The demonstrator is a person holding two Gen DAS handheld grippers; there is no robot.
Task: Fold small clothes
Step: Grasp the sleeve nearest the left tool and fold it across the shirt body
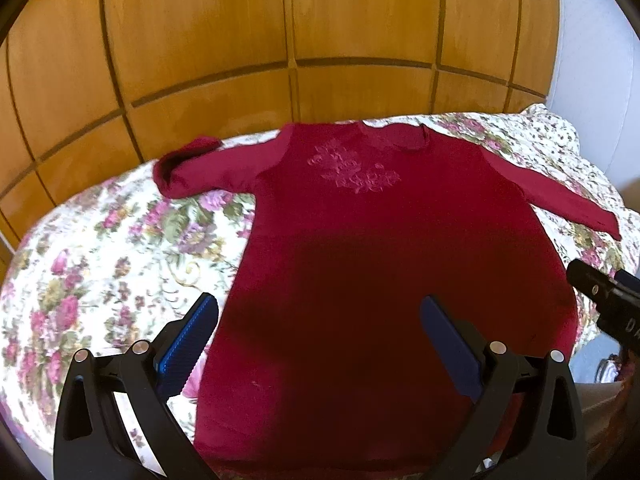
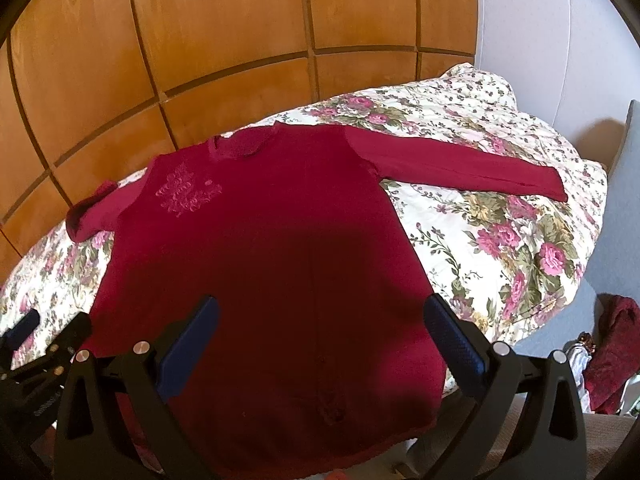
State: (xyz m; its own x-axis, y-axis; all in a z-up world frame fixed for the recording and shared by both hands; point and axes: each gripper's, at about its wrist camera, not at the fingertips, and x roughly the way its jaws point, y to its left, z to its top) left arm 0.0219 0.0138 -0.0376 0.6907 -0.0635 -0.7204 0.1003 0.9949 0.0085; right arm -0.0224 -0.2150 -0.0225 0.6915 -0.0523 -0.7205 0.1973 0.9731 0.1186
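1. The left claw [image 1: 320, 320] hangs with its two ribbed blue pads [image 1: 188, 344] spread wide apart, gripping nothing, over the near left part of the garment.
2. The right claw [image 2: 322, 320] is likewise spread wide and holds nothing, above the near right hem; its black frame also shows at the right edge of the left wrist view.
3. The dark red long-sleeved top [image 1: 360, 248] is a soft, matte knit lying flat, neckline at the far end, hem near.
4. Tone-on-tone floral embroidery [image 1: 354, 170] sits on the chest.
5. The right sleeve [image 2: 460, 164] stretches out straight; the left sleeve [image 1: 192, 168] is bunched and folded at the cuff.
6. The top rests on a bed covered by a quilted cream bedspread [image 1: 120, 240] printed with pink roses and green leaves.
7. Behind the bed stand glossy wooden wardrobe panels [image 1: 240, 28]; a pale wall [image 2: 540, 40] rises to the right.
8. Crumpled dark red fabric [image 2: 612, 352] lies off the bed's near right.
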